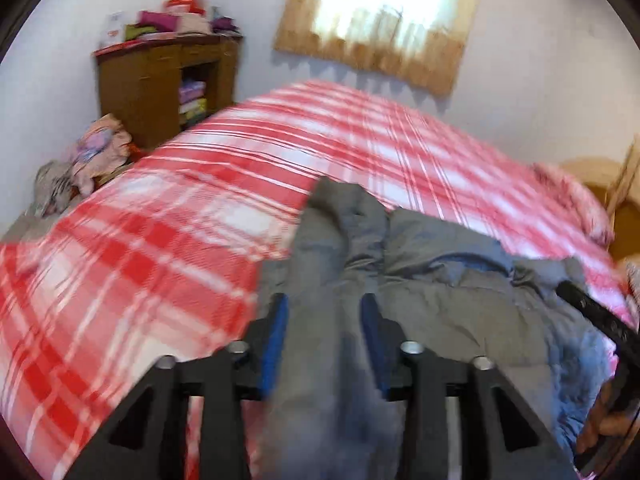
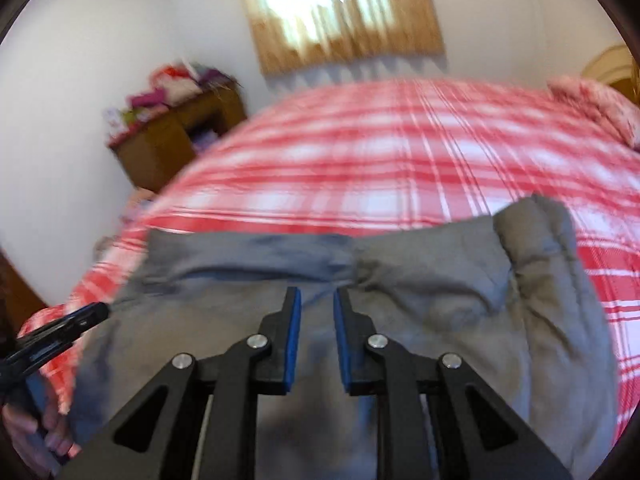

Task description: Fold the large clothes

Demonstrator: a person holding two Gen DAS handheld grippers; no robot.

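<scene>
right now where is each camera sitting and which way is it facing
Left wrist: on the left gripper, looking down its jaws across the grey garment and plaid bed toward the window; the right gripper and a hand show at right.
Right wrist: on the right gripper, facing the same way; the left gripper and a hand show at left.
Shared: garment, bed, window, wooden cabinet.

left wrist: close above rumpled grey padded garment, facing window wall | right wrist: likewise | shared: red-and-white plaid bed cover, brown wooden cabinet
</scene>
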